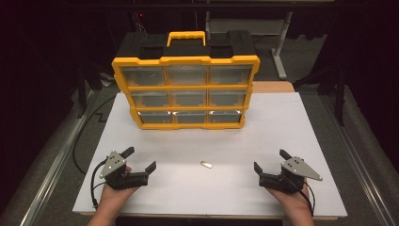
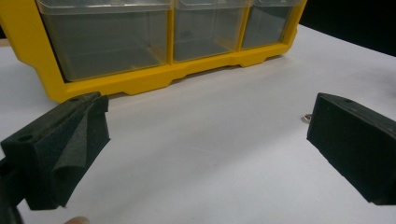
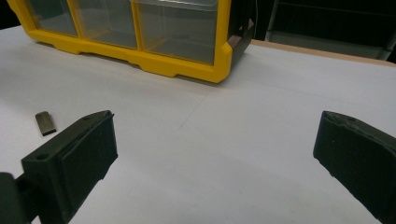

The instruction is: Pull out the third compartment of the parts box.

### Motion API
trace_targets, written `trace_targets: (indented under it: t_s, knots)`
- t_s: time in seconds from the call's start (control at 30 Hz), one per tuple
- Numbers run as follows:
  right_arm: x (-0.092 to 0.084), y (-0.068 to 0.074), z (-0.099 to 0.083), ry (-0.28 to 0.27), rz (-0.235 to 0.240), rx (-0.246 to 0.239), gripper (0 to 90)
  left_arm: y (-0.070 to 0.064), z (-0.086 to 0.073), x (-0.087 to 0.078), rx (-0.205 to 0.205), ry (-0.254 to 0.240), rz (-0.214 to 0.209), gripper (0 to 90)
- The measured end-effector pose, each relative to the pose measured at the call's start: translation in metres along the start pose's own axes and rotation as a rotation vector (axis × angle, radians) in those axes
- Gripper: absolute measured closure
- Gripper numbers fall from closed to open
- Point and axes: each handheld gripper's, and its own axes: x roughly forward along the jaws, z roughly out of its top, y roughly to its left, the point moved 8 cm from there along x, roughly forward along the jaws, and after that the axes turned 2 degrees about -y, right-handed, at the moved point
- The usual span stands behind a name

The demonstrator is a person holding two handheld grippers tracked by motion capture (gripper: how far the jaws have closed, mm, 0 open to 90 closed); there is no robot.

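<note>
A yellow and black organizer case [image 1: 186,89] with clear drawers stands upright at the back of the white table [image 1: 282,122]. A small flat metal piece [image 1: 206,165] lies on the table between my two grippers. My left gripper [image 1: 139,159] rests at the front left, open, with nothing between its jaws. My right gripper [image 1: 271,161] rests at the front right, also open and holding nothing. In the right gripper view the metal piece [image 3: 45,122] lies just left of the left jaw. In the left gripper view the metal piece [image 2: 306,118] peeks out beside the right jaw.
The case's bottom drawers [image 2: 112,39] look see-through and I cannot make out contents. A black cable [image 1: 82,136] trails off the table's left edge. A wooden board [image 1: 273,87] shows behind the case, and a metal stand [image 1: 281,42] rises farther back.
</note>
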Motion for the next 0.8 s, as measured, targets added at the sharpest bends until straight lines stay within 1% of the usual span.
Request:
trace_targets:
  t_s: [0.07, 0.1, 0.13, 0.17, 0.2, 0.33, 0.4, 0.53, 0.57, 0.6, 0.63, 0.67, 0.77, 0.8]
  knots:
    - [0.001, 0.0, 0.0, 0.0, -0.001, -0.013, 0.1, 0.002, 0.0, 0.0, -0.011, 0.001, 0.002, 0.1]
    - [0.002, 0.0, 0.0, 0.0, 0.0, -0.011, 0.1, 0.003, -0.001, 0.0, -0.014, 0.004, 0.0, 0.1]
    - [0.001, -0.001, 0.0, 0.001, -0.005, 0.001, 0.1, 0.003, -0.002, 0.001, -0.008, 0.012, 0.001, 0.1]
    - [0.001, -0.001, 0.0, 0.001, -0.005, 0.001, 0.1, 0.003, -0.002, 0.001, -0.008, 0.012, 0.001, 0.1]
    - [0.001, -0.001, -0.001, 0.003, -0.006, -0.001, 0.1, 0.004, -0.002, 0.002, 0.0, 0.02, 0.007, 0.1]
    - [0.002, -0.002, 0.0, 0.005, -0.007, -0.001, 0.1, 0.003, -0.003, 0.003, 0.011, 0.027, 0.004, 0.1]
    - [0.003, -0.002, 0.001, -0.001, -0.013, -0.019, 0.1, 0.003, -0.004, 0.003, 0.018, 0.034, 0.002, 0.1]
    - [0.004, -0.001, 0.002, 0.0, -0.018, -0.016, 0.1, 0.001, -0.005, 0.001, 0.013, 0.033, -0.006, 0.1]
    - [0.006, 0.001, 0.003, -0.004, -0.01, -0.015, 0.1, 0.001, -0.004, 0.0, 0.003, 0.02, -0.012, 0.1]
    - [0.008, 0.002, 0.003, -0.007, -0.007, -0.022, 0.1, 0.001, -0.003, 0.0, -0.003, 0.017, -0.015, 0.1]
    - [0.008, 0.002, 0.003, -0.007, -0.007, -0.022, 0.1, 0.001, -0.003, 0.0, -0.003, 0.017, -0.015, 0.1]
    - [0.011, 0.004, 0.004, -0.001, -0.006, -0.032, 0.1, 0.001, -0.003, 0.001, -0.001, 0.022, -0.018, 0.1]
    - [0.014, 0.005, 0.005, -0.004, -0.007, -0.033, 0.1, 0.0, -0.004, 0.002, 0.004, 0.026, -0.021, 0.1]
    - [0.015, 0.005, 0.006, -0.002, -0.013, -0.039, 0.1, -0.001, -0.004, 0.002, 0.006, 0.026, -0.024, 0.1]
